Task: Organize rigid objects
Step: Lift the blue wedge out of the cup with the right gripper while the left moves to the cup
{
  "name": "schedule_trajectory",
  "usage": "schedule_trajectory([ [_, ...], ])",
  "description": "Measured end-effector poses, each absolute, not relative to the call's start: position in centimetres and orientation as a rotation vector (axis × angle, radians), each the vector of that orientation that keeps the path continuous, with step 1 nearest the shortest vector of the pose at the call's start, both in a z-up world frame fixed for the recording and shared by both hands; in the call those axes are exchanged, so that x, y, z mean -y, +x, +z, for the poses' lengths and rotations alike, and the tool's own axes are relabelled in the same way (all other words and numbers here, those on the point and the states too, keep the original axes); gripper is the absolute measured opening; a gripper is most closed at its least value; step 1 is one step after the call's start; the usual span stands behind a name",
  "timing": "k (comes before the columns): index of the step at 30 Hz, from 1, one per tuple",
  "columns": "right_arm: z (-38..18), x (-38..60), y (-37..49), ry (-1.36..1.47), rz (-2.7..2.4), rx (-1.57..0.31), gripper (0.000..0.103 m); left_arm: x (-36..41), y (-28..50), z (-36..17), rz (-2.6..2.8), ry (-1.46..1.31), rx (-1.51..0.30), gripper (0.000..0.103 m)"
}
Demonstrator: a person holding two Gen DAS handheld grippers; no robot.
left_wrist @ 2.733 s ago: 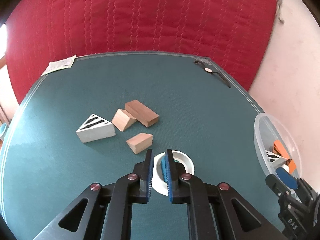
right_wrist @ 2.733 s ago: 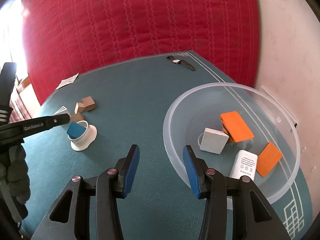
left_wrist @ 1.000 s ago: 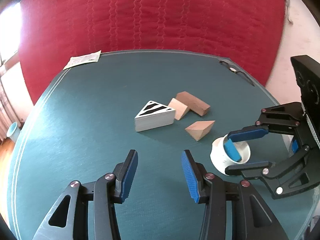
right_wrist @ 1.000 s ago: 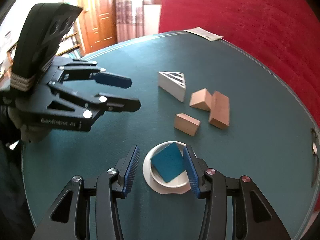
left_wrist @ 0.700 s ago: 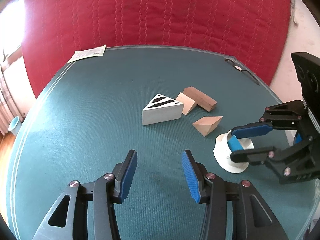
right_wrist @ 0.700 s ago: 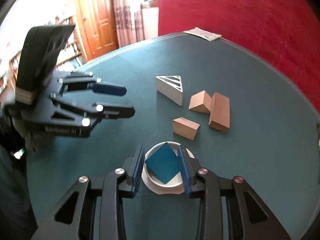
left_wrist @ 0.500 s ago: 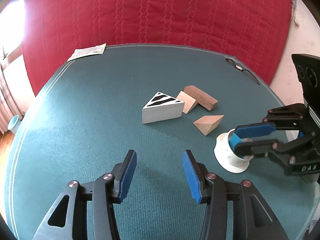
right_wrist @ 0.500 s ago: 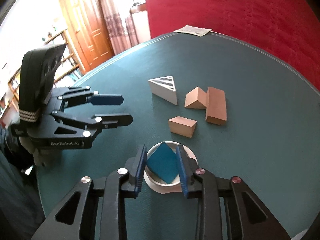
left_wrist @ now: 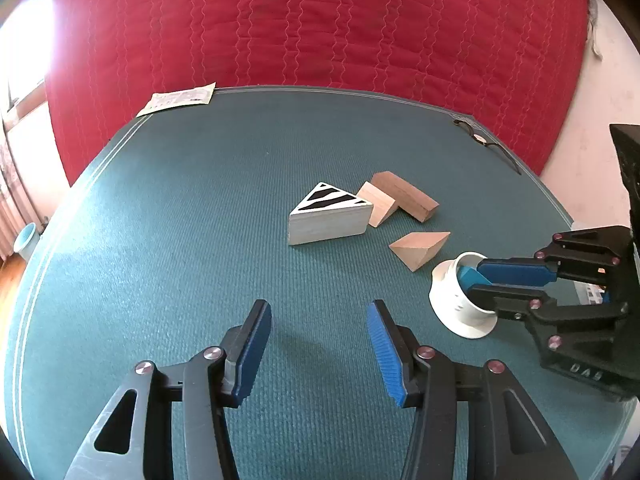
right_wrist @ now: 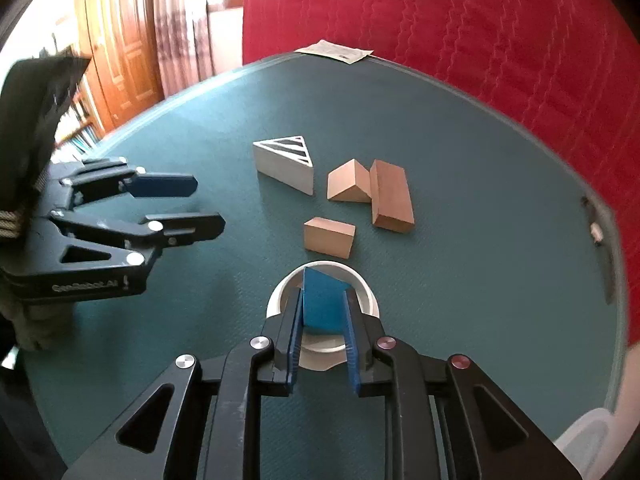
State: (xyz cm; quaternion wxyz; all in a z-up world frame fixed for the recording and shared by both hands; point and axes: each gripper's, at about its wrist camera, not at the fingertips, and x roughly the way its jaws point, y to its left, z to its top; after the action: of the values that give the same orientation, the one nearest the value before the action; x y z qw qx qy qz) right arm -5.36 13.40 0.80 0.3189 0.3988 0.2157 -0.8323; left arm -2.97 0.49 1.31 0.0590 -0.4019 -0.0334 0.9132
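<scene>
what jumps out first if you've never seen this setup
The right gripper shut on a blue block standing in a small white cup near the table's front edge. Beyond it a striped white wedge and three plain wooden blocks lie clustered on the green tabletop, while the left gripper hangs open beside them.

Red quilted cover behind, paper leaflet at table edge — wooden door, wristwatch.
</scene>
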Motion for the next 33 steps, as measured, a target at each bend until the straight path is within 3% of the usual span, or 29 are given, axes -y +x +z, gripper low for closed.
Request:
schedule_trajectory([
  [4,0.8,-13.2,-5.4,1.062,-2.232,-0.533,0.019,-0.3,-2.9,1.4,2.766,-1.210,0.113,0.053],
  [11,2.4,-15.5,-5.3,1.060,-2.257,-0.254,0.016,-0.5,-2.9,1.3,2.767,-1.213,0.133,0.053],
  [23,4.3,-19.3,-3.0,1.009,-2.352,-0.085,0.016,-2.8,-2.8,1.7,2.718,-1.192,0.084,0.054],
  [25,4.5,-20.3,-2.8,1.002,-2.371,-0.056,0.016,-3.7,-2.8,1.9,2.699,-1.179,0.070,0.060],
  [27,4.9,-21.3,-2.4,0.991,-2.396,-0.035,0.016,-4.8,-2.8,2.1,2.677,-1.162,0.055,0.073],
  [33,5.7,-23.7,-1.5,0.961,-2.451,0.012,0.016,-8.2,-3.1,2.6,2.633,-1.125,0.010,0.078],
])
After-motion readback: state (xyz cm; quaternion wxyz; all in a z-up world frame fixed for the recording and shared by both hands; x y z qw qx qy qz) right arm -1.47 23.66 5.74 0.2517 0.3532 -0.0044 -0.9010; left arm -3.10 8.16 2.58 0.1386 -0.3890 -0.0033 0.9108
